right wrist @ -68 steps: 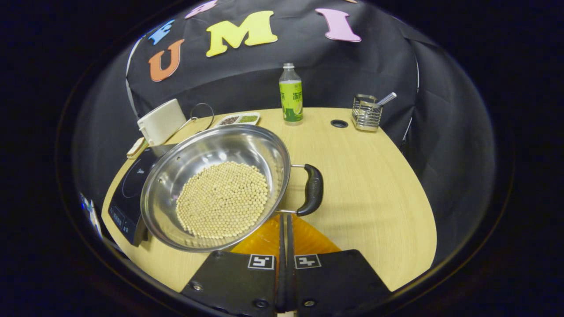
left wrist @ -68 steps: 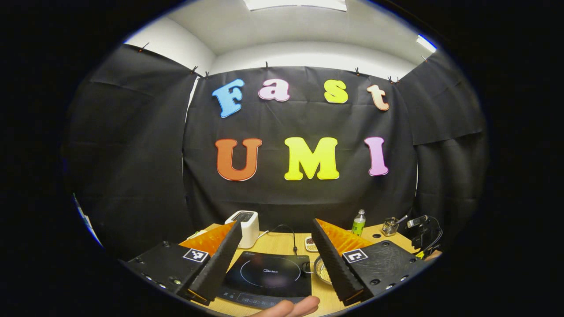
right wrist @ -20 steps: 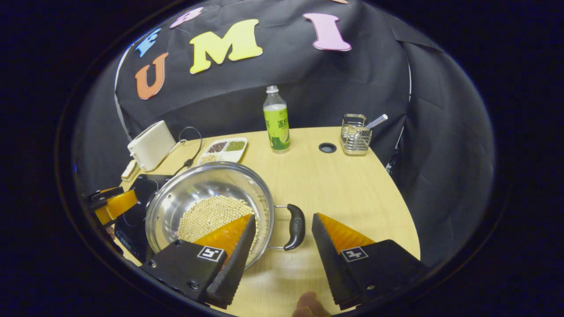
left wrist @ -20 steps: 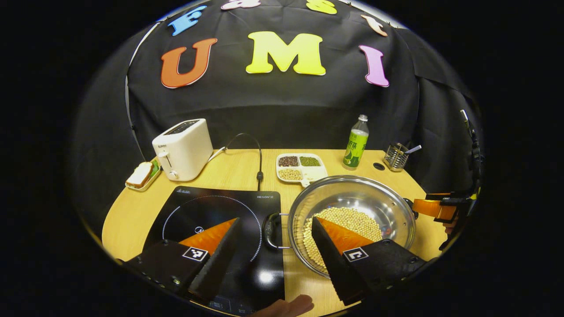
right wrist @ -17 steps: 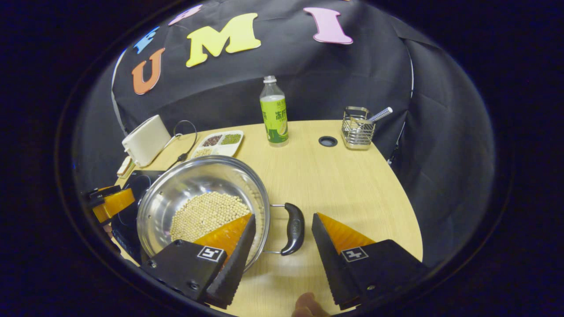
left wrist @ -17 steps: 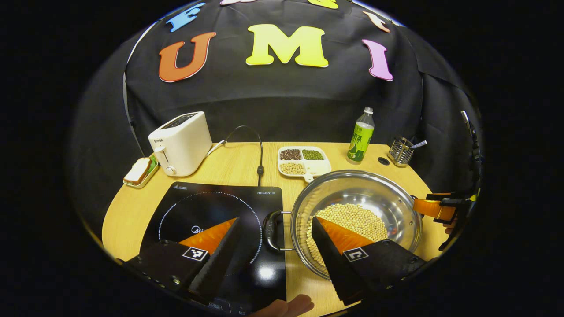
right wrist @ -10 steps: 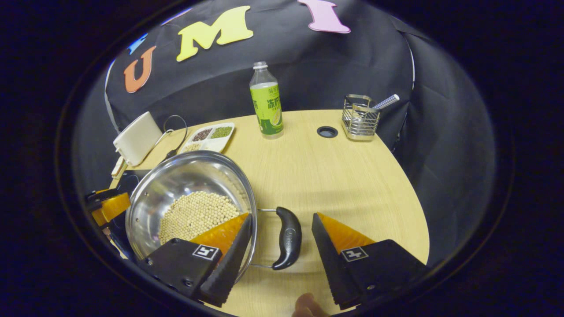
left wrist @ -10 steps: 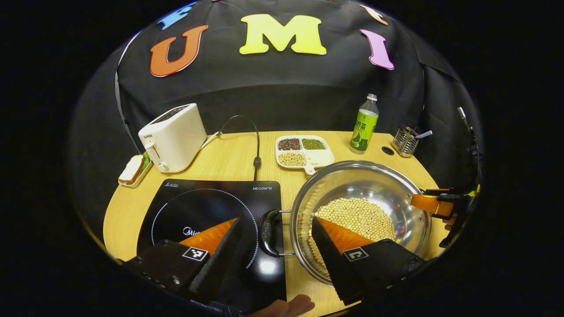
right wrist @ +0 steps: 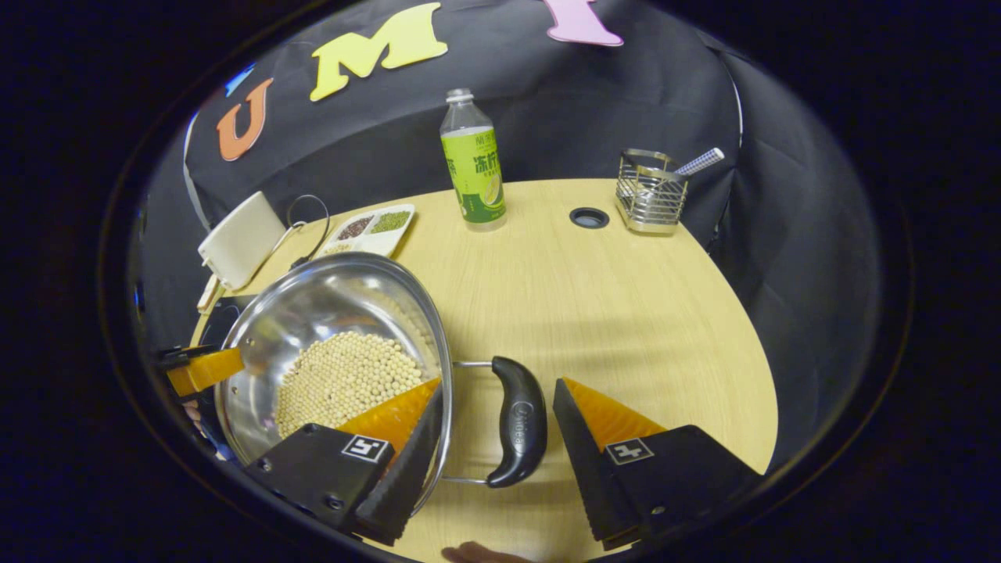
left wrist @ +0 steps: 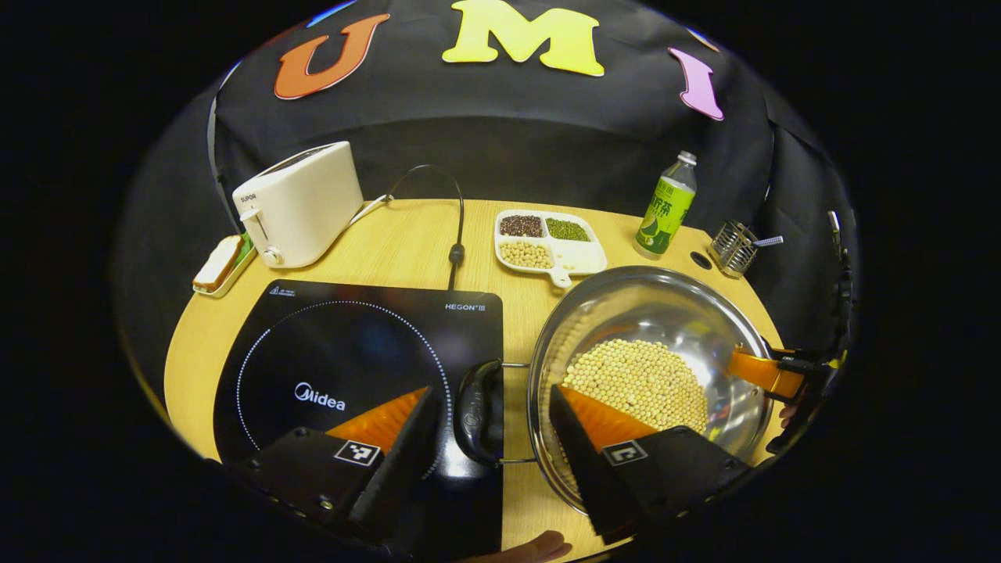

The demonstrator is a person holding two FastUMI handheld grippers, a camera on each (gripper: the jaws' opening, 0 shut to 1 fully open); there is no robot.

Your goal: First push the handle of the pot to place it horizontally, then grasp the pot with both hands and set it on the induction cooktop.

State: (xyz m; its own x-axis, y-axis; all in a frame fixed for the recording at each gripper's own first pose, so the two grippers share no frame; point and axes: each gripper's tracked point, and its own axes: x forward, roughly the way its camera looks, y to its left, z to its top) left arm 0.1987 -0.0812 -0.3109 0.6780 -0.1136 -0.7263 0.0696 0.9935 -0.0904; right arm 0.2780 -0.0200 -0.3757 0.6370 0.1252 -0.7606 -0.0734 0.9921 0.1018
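A steel pot point(left wrist: 665, 313) with pale beans in it stands on the wooden table, just right of the black induction cooktop point(left wrist: 344, 352). Its two black handles point left and right. The left handle point(left wrist: 477, 410) overhangs the cooktop's edge and lies between the fingers of my open left gripper point(left wrist: 491, 395), untouched. In the right gripper view the pot point(right wrist: 313, 305) is at the left, and its right handle point(right wrist: 516, 422) sits inside my open right gripper point(right wrist: 499, 387). Each gripper also appears across the pot in the other's view.
At the back stand a white toaster point(left wrist: 297, 203), a dish with bread point(left wrist: 219, 263), a divided tray of beans point(left wrist: 547, 242), a green bottle point(left wrist: 665, 207) and a wire holder point(left wrist: 735, 246). A cable point(left wrist: 453, 250) runs behind the cooktop. Bare table point(right wrist: 610, 313) lies right of the pot.
Both grippers have come down and forward, so each handle now lies deeper between its fingers. At the earliest frames the right gripper was shut and the left was raised toward the wall.
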